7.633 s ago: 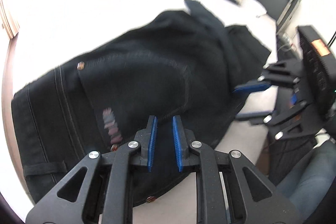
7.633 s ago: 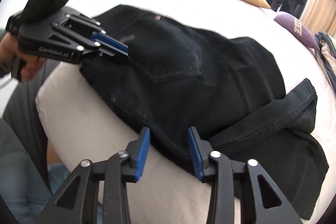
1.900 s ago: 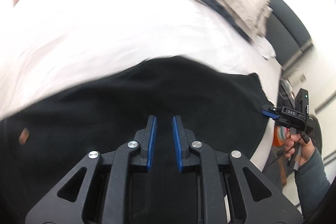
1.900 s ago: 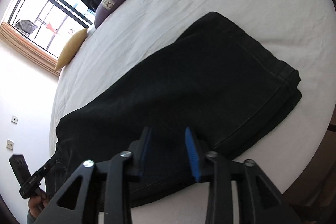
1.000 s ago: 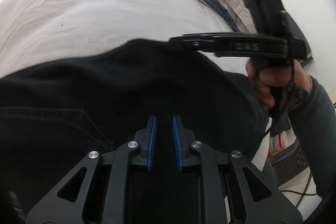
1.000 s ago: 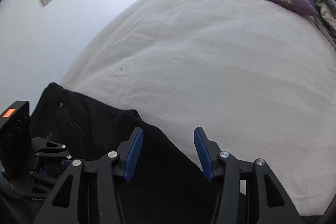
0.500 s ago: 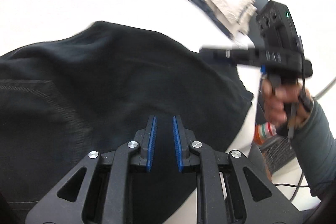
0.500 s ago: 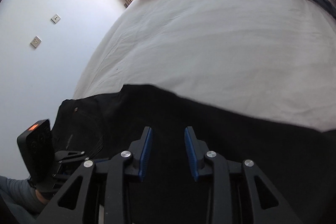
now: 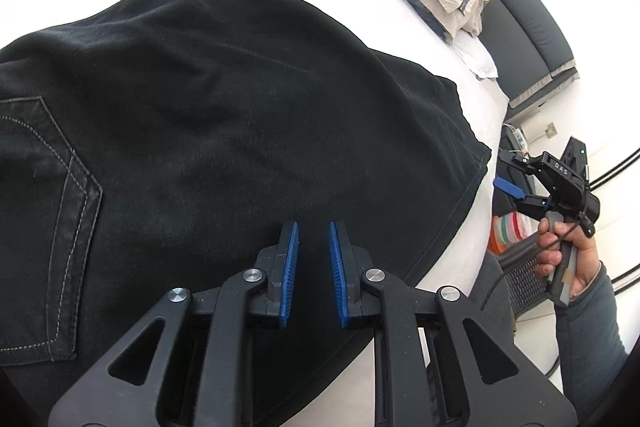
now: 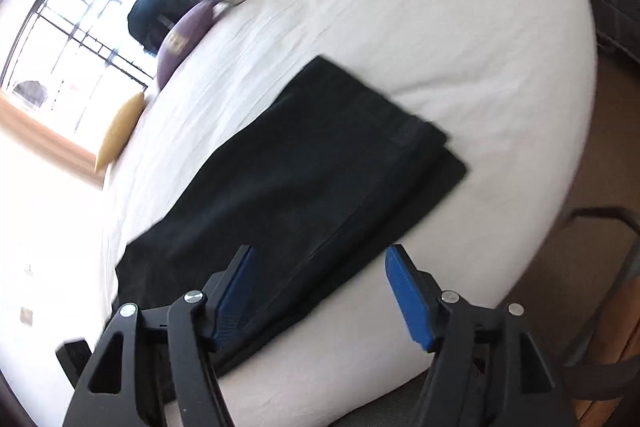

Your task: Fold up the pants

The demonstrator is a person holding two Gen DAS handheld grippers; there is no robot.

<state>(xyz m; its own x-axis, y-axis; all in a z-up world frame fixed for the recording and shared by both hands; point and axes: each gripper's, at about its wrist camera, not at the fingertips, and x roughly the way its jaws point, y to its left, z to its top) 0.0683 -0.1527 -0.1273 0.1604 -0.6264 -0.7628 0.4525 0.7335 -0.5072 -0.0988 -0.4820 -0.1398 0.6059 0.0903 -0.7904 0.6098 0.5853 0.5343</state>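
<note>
the black pants (image 9: pixel 224 131) lie doubled along the bed (image 10: pixel 460 39) near its edge. the left gripper (image 9: pixel 312 247) hovers, fingers narrowly apart, empty; the right gripper (image 10: pixel 320 291) gapes wide. a one-layer grab could undo the fold.

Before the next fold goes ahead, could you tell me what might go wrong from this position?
1. The pants lie close to the near edge of the bed; pulling toward that edge could drag them partly off.
2. At the leg end the two layers look offset, so folding now may lock in an uneven stack.
3. The right tool is open over the long edge and may pinch only the top layer. The left tool holds nothing.
</note>
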